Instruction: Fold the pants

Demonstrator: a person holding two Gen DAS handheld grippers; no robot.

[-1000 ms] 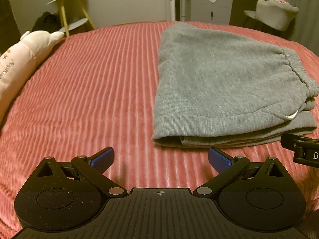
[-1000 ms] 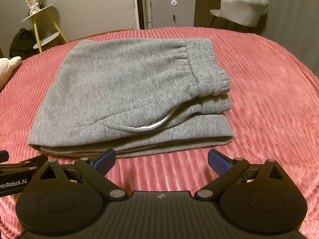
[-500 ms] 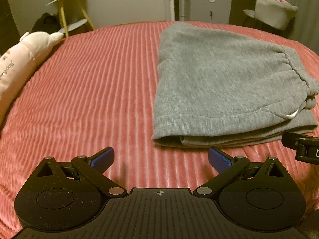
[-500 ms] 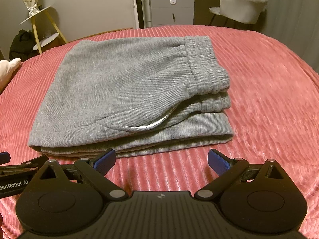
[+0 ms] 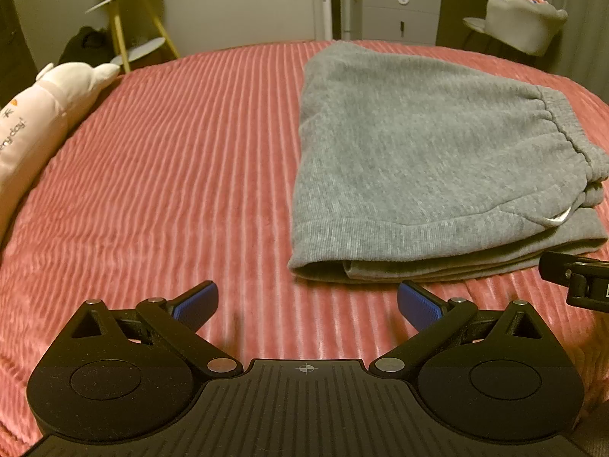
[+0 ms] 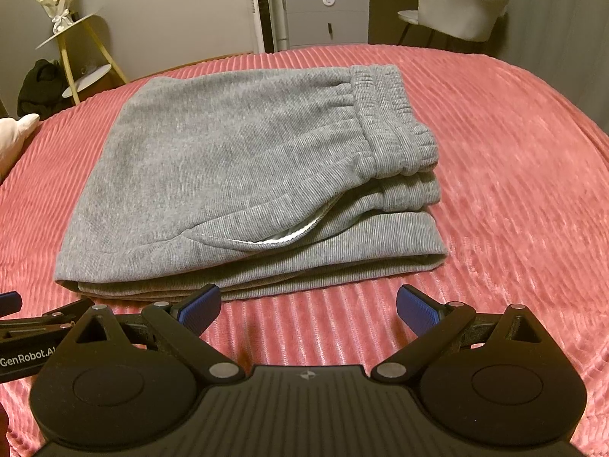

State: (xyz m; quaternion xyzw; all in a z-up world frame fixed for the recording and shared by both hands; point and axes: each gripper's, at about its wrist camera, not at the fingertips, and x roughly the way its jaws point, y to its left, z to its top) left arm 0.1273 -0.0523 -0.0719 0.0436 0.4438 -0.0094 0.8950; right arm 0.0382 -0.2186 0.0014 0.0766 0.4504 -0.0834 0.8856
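Note:
Grey sweatpants [image 5: 418,160] lie folded in a flat stack on the pink ribbed bedspread [image 5: 171,175], waistband to the right. They also show in the right wrist view [image 6: 243,175], with a white pocket lining peeking out on the near side. My left gripper [image 5: 307,304] is open and empty, just short of the stack's near left corner. My right gripper [image 6: 308,306] is open and empty, just short of the stack's near edge. Part of the right gripper [image 5: 574,282] shows at the right edge of the left view.
A pale plush pillow [image 5: 42,122] lies at the bed's left edge. Beyond the bed stand a yellow side table [image 5: 129,26], a grey drawer cabinet [image 6: 327,15] and a grey chair [image 6: 456,7].
Both grippers have drawn back slightly from the stack. The pants have not moved.

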